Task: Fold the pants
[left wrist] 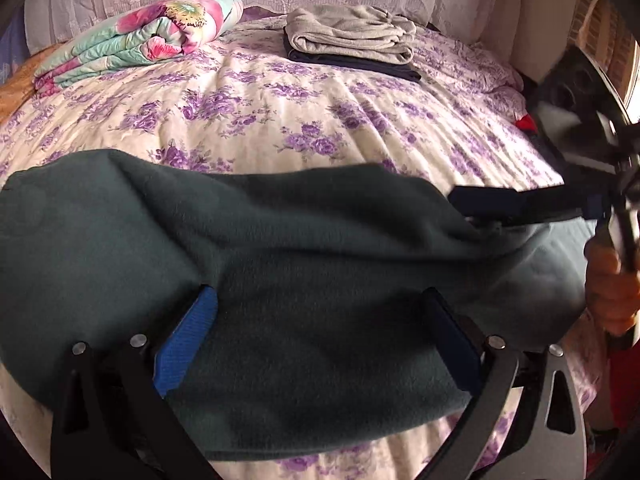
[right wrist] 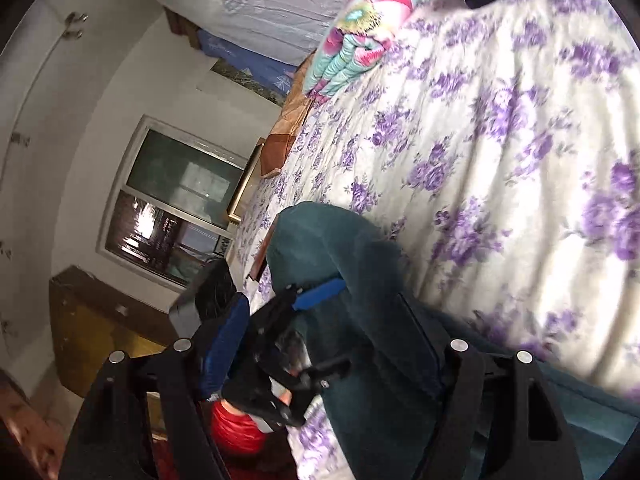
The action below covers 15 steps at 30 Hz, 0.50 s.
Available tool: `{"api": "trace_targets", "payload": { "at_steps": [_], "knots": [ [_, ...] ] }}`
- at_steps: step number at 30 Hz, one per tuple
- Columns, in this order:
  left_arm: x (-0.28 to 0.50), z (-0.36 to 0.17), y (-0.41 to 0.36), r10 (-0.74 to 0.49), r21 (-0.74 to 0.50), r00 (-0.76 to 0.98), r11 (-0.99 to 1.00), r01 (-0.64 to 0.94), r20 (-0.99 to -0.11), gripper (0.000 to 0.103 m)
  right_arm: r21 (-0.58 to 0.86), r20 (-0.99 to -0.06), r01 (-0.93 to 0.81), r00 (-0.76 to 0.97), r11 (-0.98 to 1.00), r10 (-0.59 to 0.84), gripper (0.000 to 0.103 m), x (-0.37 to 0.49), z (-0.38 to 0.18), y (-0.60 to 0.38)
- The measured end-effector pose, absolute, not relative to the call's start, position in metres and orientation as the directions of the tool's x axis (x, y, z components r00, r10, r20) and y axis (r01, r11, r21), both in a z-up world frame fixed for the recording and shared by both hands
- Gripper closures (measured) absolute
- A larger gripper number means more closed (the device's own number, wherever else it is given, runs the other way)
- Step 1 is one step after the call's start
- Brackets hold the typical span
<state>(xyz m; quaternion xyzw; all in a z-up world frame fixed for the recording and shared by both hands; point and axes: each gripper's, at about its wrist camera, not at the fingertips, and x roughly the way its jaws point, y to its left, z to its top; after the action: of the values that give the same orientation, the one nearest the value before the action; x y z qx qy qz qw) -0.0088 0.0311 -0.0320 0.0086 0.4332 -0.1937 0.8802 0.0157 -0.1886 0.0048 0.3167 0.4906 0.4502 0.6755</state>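
Note:
Dark teal pants (left wrist: pixel 280 248) lie folded in a long band across the near edge of the bed, spilling slightly over its side. My left gripper (left wrist: pixel 320 294) stands open and wide over them, and the cloth between its blue pads is flat and slack. At the pants' right end my right gripper (left wrist: pixel 464 210) is blurred, with a hand (left wrist: pixel 608 280) on its handle. In the right wrist view the right gripper (right wrist: pixel 320 300) is open. The pants (right wrist: pixel 360 264) lie against its right finger, clear of its left pad. A blue finger (right wrist: pixel 320 291) of the left gripper rests on the cloth.
The bed has a purple-flowered spread (left wrist: pixel 280 120). A folded floral quilt (left wrist: pixel 140 40) sits at the back left, and a stack of folded grey and dark clothes (left wrist: pixel 352 36) at the back middle. A window (right wrist: pixel 180 200) and a wooden cabinet (right wrist: pixel 92 328) stand beyond the bed's left side.

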Motion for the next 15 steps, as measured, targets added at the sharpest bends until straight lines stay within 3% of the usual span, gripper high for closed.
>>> {"api": "trace_targets", "payload": {
  "at_steps": [4,10,15],
  "knots": [
    [-0.01,-0.031,0.037,-0.359,-0.183,0.555,0.92,0.347,-0.75,0.005,0.91,-0.311,-0.266,0.066,0.317,0.948,0.027,0.016,0.0,-0.18],
    [-0.008,-0.03,0.063,-0.496,-0.352,0.543,0.867,0.352,-0.678,0.005,0.912,-0.293,-0.263,0.123,0.316,0.948,0.029,0.018,0.003,-0.191],
    [-0.009,-0.03,0.053,-0.453,-0.296,0.552,0.887,0.353,-0.7,0.005,0.87,-0.42,-0.217,0.144,0.443,0.896,0.029,0.045,-0.001,-0.193]
  ]
}}
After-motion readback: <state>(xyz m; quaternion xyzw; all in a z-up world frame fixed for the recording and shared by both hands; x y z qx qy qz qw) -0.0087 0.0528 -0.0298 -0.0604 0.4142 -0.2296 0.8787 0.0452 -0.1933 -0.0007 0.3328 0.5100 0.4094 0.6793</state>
